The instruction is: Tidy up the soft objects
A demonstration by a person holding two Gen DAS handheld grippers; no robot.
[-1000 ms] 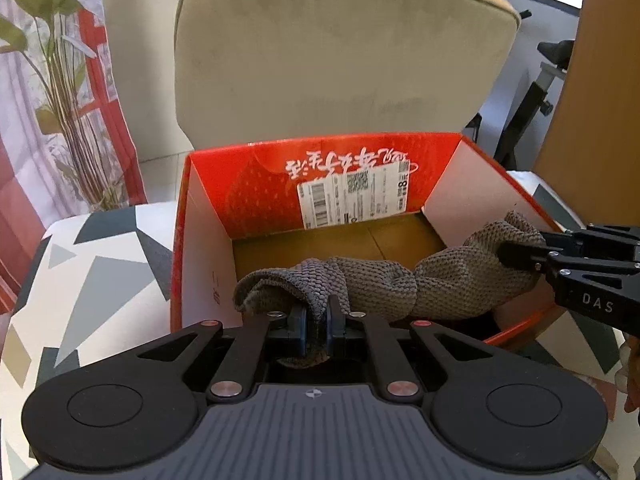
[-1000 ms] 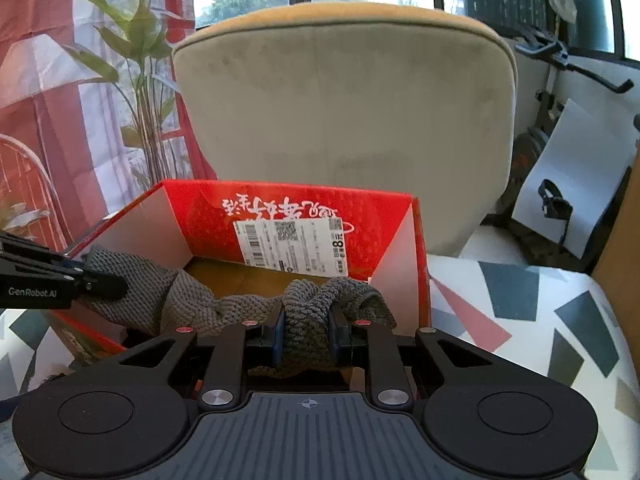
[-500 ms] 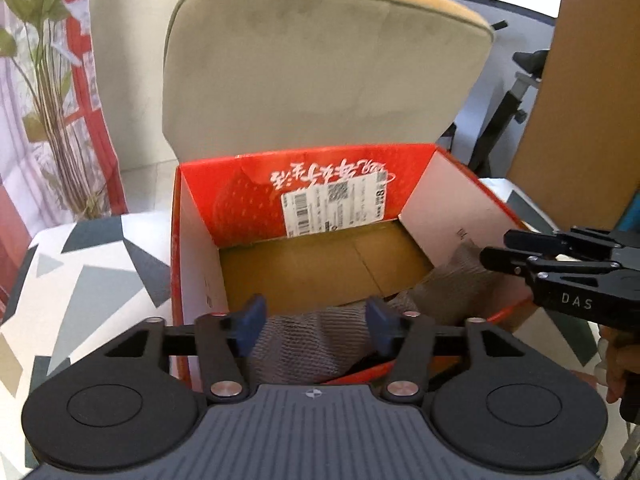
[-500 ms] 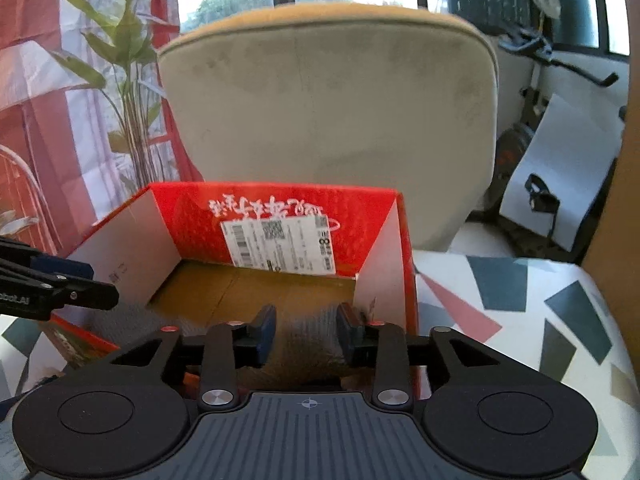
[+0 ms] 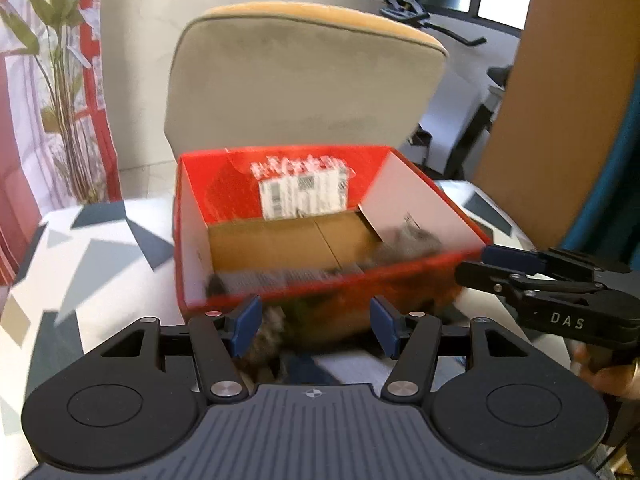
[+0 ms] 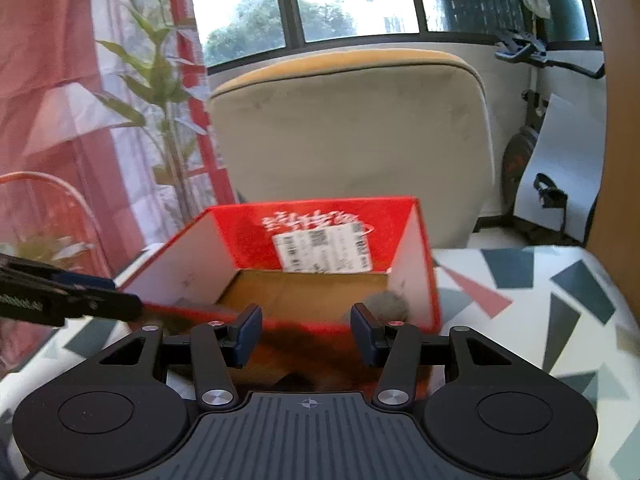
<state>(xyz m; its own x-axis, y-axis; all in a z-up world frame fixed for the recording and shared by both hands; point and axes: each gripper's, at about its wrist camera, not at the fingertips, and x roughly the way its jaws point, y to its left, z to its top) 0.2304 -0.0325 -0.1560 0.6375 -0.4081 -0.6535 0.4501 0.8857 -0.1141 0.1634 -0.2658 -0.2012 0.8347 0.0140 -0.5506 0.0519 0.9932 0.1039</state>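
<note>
Left gripper (image 5: 314, 326): jaws stand apart, blue pads clear of everything; nothing between them. They sit just in front of the box's near wall. The jaws have just been opening.
Right gripper (image 6: 306, 334): jaws parted, nothing gripped; they have just been opening further. In the left wrist view it shows at the right edge (image 5: 486, 266), its fingertips at the box's near right corner; whether they touch the rim I cannot tell.
Grey knitted cloth (image 5: 404, 242): lies released inside the box, along the near wall. One bunched end rests in the near right corner against the white side wall; the rest runs left behind the rim, blurred. From the right wrist view a rounded grey lump (image 6: 386, 304) shows in that same corner.
Red box (image 5: 192, 208): open-topped cardboard, red outside and on the back wall, white side walls, brown floor. A white shipping label (image 5: 302, 194) with barcodes sits on the inner back wall, under white print too blurred to read.
Surface (image 5: 100, 256): white cloth with grey and dark triangle shapes, one red; the box stands on it.
Chair (image 6: 348, 132): beige padded back with a tan top edge, directly behind the box.
Plant (image 6: 160, 92): tall green leaves at left, before red and white drapery.
Hand (image 5: 608, 372): partly seen low right, behind the right gripper's body.
Picture quality: box and cloth are motion-blurred in both views.
</note>
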